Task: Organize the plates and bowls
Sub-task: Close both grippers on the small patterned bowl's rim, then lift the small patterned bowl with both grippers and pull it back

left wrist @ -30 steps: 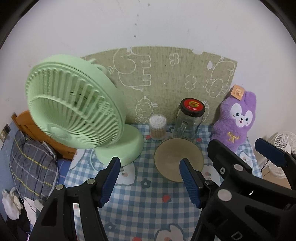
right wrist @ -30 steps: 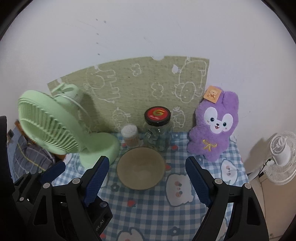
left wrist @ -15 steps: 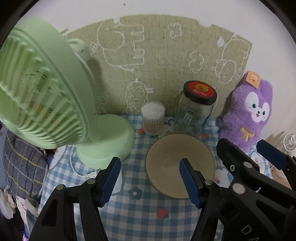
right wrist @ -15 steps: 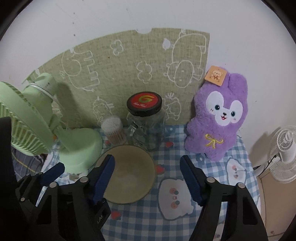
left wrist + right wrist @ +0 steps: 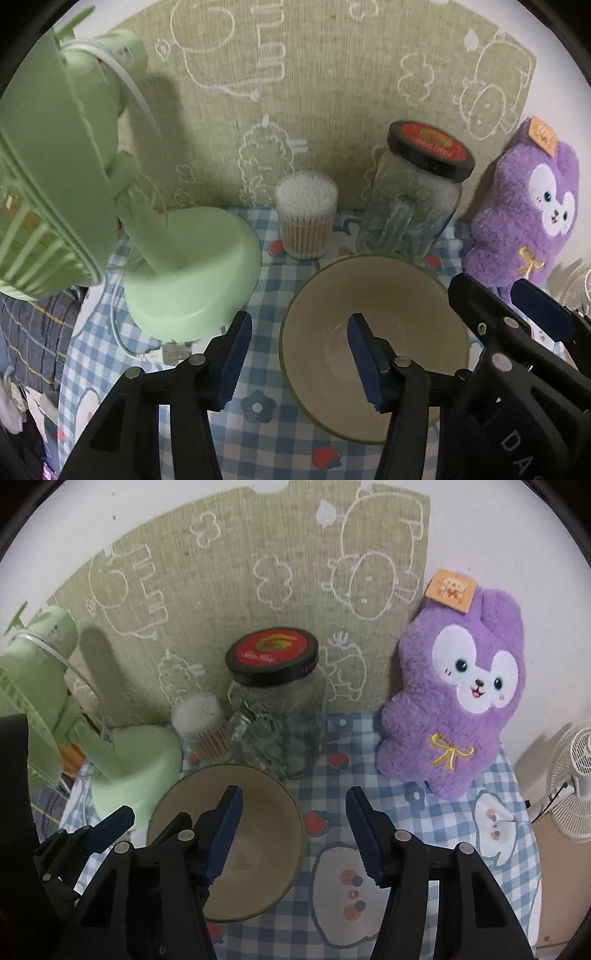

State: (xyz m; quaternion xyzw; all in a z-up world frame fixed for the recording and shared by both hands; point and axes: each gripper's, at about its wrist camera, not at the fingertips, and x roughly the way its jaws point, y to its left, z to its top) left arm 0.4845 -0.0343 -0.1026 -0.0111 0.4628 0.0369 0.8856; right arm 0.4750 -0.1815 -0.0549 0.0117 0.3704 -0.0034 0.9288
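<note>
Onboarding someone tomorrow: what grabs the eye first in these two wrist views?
The beige bowl on the checked cloth, with both open grippers straddling opposite rims: left gripper over its left edge, right gripper over its right. Next, the big green fan crowding the left and the purple plush rabbit against the wall at right. Between them stand a red-lidded glass jar and cotton swabs.

A white wall (image 5: 517, 535) rises behind the desk (image 5: 424, 805), which wears a blue checked cloth. A green mat (image 5: 258, 572) with white animal drawings leans along the desk's back edge. A white standing fan (image 5: 572, 779) stands beyond the right edge.
</note>
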